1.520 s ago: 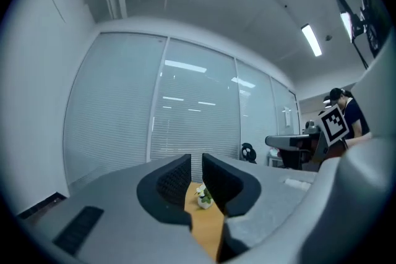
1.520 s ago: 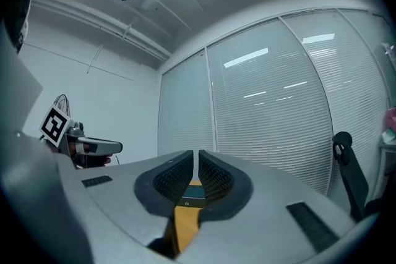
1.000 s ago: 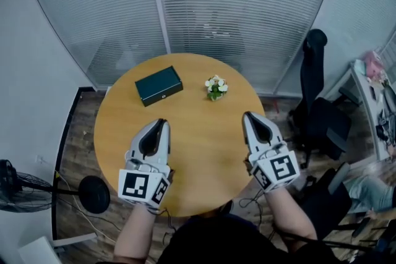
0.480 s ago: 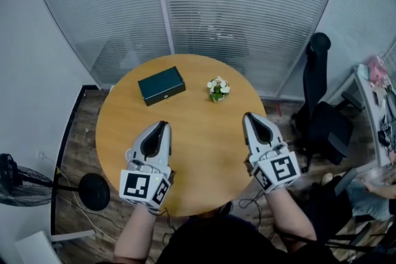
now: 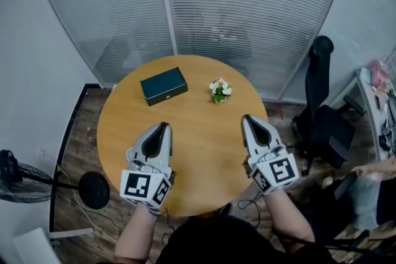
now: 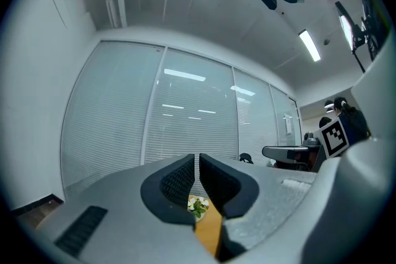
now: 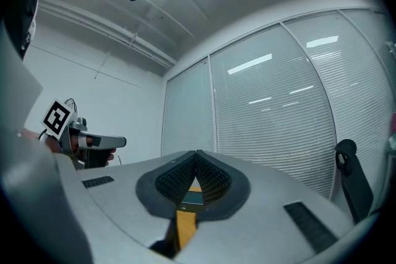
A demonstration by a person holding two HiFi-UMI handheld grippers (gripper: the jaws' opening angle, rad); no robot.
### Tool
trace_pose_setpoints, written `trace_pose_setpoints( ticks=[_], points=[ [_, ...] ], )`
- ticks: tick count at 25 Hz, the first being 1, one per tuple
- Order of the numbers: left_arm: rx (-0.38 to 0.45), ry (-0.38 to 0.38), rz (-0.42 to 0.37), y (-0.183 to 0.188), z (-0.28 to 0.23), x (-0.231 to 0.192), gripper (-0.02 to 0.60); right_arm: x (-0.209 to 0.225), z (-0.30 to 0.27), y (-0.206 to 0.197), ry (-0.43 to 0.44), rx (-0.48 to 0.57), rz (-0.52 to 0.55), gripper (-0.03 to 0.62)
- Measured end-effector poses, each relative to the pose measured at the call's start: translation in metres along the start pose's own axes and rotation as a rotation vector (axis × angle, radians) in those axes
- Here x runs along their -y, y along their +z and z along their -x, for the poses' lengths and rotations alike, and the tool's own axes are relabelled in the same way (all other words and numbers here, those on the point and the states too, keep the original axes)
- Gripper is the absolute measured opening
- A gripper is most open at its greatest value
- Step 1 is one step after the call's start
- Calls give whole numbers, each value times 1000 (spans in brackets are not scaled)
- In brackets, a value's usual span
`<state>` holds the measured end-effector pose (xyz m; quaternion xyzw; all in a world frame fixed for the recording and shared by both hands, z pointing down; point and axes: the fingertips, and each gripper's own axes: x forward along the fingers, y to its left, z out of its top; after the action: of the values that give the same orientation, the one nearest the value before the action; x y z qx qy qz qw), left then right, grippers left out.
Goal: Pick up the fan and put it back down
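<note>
Head view steeply down over round table point(image 5: 204, 133); both gripper views level along it, toward glass wall point(image 5: 247, 3).

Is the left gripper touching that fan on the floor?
Apart. In the head view the fan stands on the floor, while the left gripper is over the table, floor showing between them.

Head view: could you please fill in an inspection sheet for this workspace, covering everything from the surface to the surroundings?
Surface: round wooden table, light brown top.
Job's things: fan stands on the floor left of the table, untouched.
Clutter: dark green box and small flower pot at the table's far side, apart.
Grippers: left gripper and right gripper both shut, empty, over the table's near half.
Cables: loose cables below the table's near edge.
Surroundings: glass wall with blinds behind; black office chair at right.
</note>
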<state>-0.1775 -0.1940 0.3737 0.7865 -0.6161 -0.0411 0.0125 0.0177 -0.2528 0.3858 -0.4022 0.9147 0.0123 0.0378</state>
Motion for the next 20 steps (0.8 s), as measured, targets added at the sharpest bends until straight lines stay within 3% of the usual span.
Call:
trace_pose_setpoints(
  ticks=[20],
  points=[
    [-14, 22, -1, -5, 1, 3, 26, 4, 2, -1, 15, 8, -31, 5]
  ],
)
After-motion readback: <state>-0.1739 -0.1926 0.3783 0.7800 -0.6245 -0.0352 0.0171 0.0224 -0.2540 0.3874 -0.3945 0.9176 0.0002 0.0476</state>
